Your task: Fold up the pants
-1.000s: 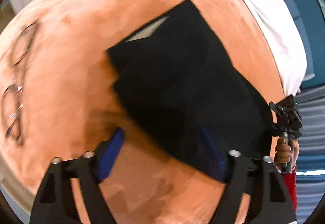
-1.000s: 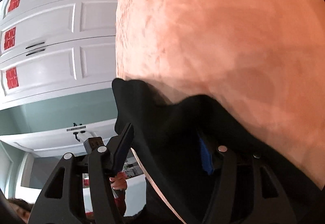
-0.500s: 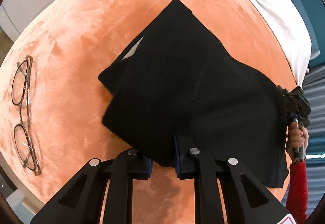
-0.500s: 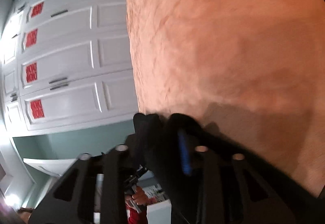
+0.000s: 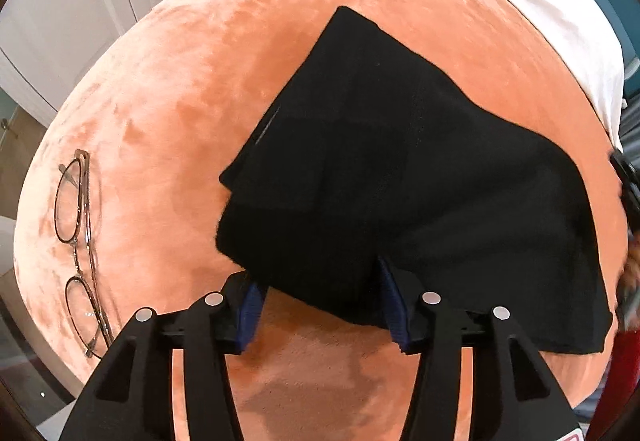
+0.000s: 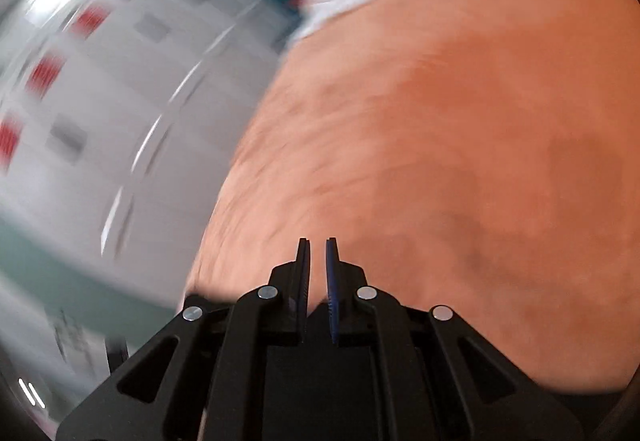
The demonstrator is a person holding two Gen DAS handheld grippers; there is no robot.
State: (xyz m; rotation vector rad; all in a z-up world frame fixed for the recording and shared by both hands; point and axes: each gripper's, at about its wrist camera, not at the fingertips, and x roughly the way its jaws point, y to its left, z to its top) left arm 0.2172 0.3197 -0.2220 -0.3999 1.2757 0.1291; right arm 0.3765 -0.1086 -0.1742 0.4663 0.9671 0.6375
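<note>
The black pants (image 5: 400, 169) lie folded into a compact stack on the orange plush surface (image 5: 208, 73). My left gripper (image 5: 316, 281) is open, its blue pads on either side of the near edge of the pants, not clamping them. My right gripper (image 6: 317, 253) is shut with nothing between its pads, over bare orange surface (image 6: 460, 129); the pants do not show in the right wrist view, which is motion-blurred. The right gripper shows blurred at the right edge of the left wrist view (image 5: 628, 185).
A pair of glasses (image 5: 78, 241) lies on the orange surface to the left of the pants. A white cloth (image 5: 552, 1) covers the far right edge. White cabinet doors (image 6: 100, 101) stand beyond the surface.
My left gripper has opened and let go of the pants edge. My right gripper has released the pants, shut empty, and swung away fast. The pants now lie flatter, folded over.
</note>
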